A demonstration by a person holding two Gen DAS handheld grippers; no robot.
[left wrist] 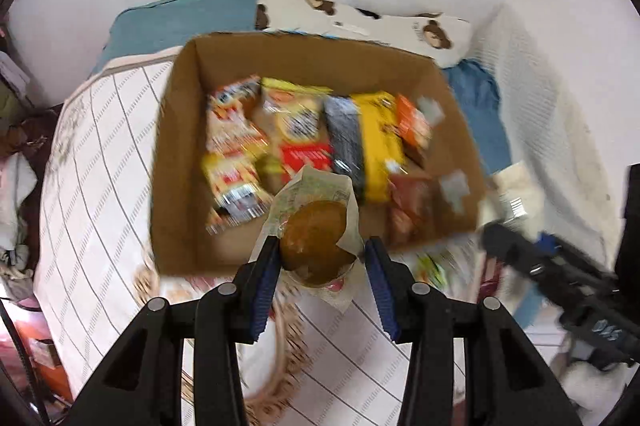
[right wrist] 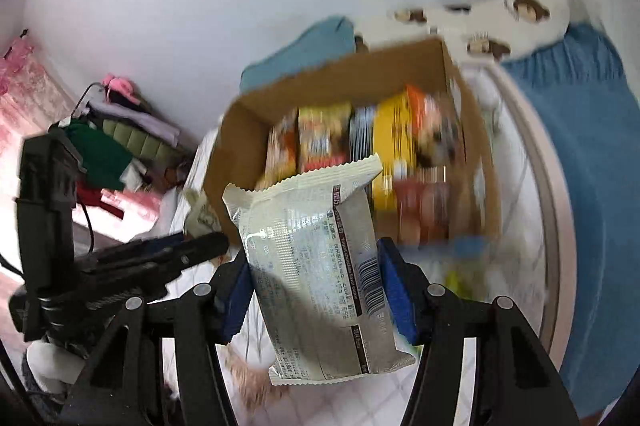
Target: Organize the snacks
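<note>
The left gripper (left wrist: 320,258) is clamped on a round brown pastry in a clear wrapper (left wrist: 314,242); the right gripper (right wrist: 316,286) is clamped on a pale cookie packet (right wrist: 316,266), its long axis running up and away from the fingers; both hang just short of the cardboard box (left wrist: 176,154) on the bed (left wrist: 100,146), which lies ahead and below; the left view alone shows bare box floor at the near-left corner.

Black left gripper (left wrist: 320,258) and right gripper (right wrist: 316,278), blue ribbed jaws, silver pivot screws.
</note>
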